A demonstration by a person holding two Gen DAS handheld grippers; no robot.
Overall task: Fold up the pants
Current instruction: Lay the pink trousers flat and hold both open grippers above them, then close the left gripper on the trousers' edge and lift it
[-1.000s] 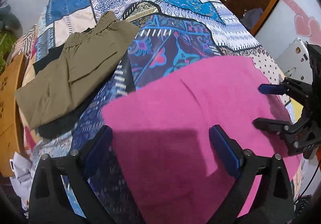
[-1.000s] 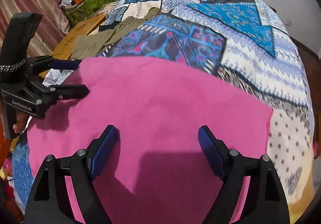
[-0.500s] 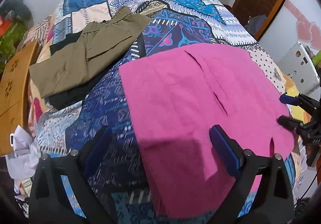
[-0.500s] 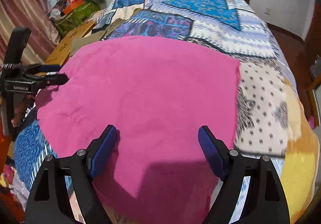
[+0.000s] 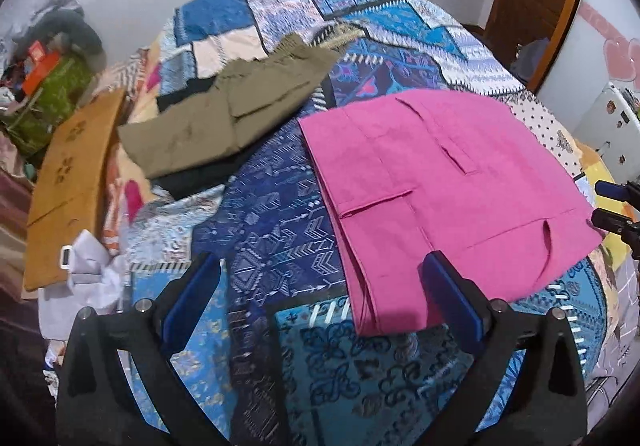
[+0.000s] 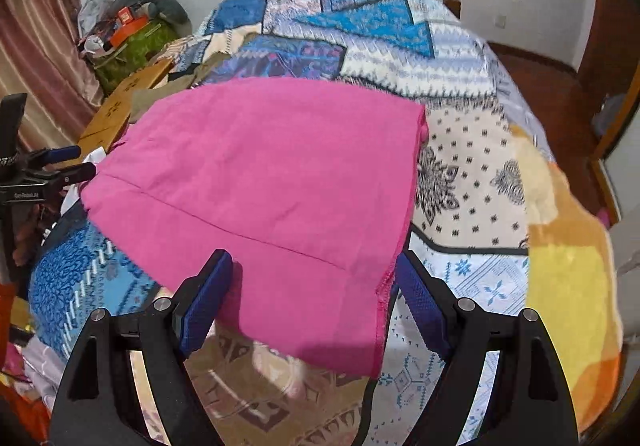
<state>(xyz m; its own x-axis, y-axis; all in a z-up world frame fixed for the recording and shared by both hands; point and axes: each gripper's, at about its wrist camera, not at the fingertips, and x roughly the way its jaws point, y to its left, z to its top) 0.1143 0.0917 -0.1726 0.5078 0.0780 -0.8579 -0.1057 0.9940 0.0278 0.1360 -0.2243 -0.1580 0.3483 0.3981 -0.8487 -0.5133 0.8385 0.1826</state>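
I have both grippers spread wide and holding nothing. The pink pants [image 5: 444, 182] lie flat on the patchwork bedspread [image 5: 276, 214], ahead of the left gripper [image 5: 320, 302], right of its midline; their near hem sits between the right gripper [image 6: 312, 298] fingers. I'd say one fold is laid — next, pinching an edge for another.

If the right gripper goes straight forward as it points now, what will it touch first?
Most likely the pink pants: the open right gripper points straight at them, their near edge already between its fingers. Depth is uncertain.
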